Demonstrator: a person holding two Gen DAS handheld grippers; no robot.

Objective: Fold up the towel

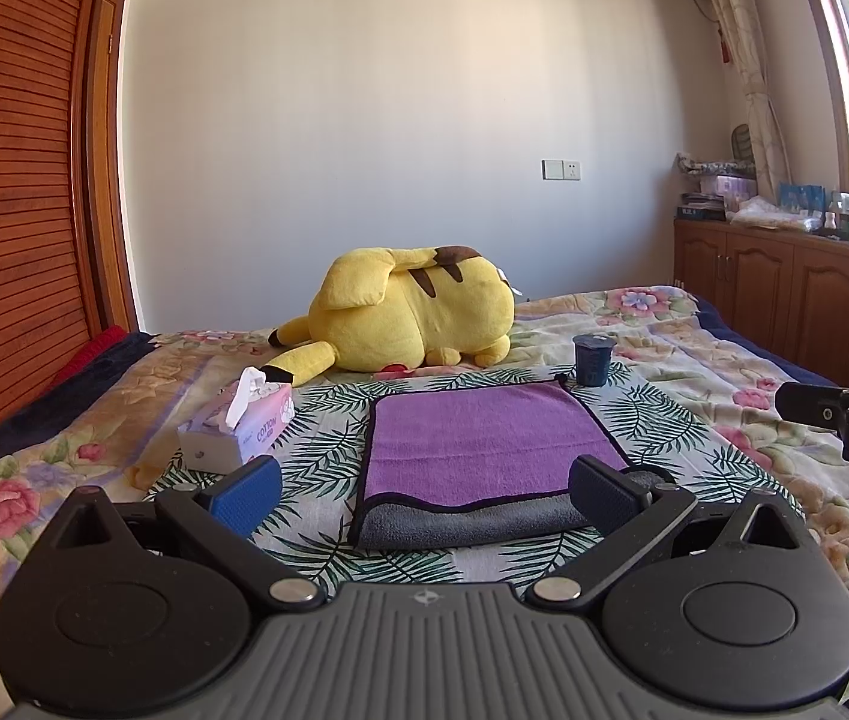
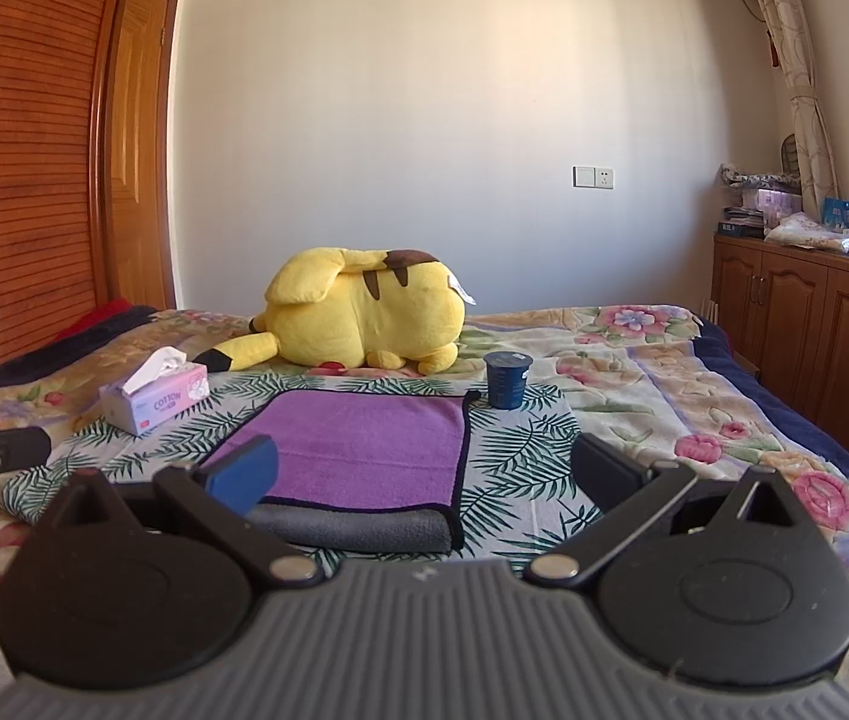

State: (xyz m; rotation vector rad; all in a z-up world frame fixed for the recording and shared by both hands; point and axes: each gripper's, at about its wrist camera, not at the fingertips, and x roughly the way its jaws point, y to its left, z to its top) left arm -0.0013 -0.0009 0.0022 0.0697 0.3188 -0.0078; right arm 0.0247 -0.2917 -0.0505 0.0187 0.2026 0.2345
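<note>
Lying in the middle of the frame on the bed (image 1: 694, 360), the purple towel (image 1: 484, 444) looks folded once already, while both tongs (image 1: 424, 489) (image 2: 424, 474) gape wide and hold nothing.

Cup (image 1: 591, 360) at towel's (image 1: 484, 438) far-right corner, tissue box (image 1: 238, 426) left, near side open
</note>
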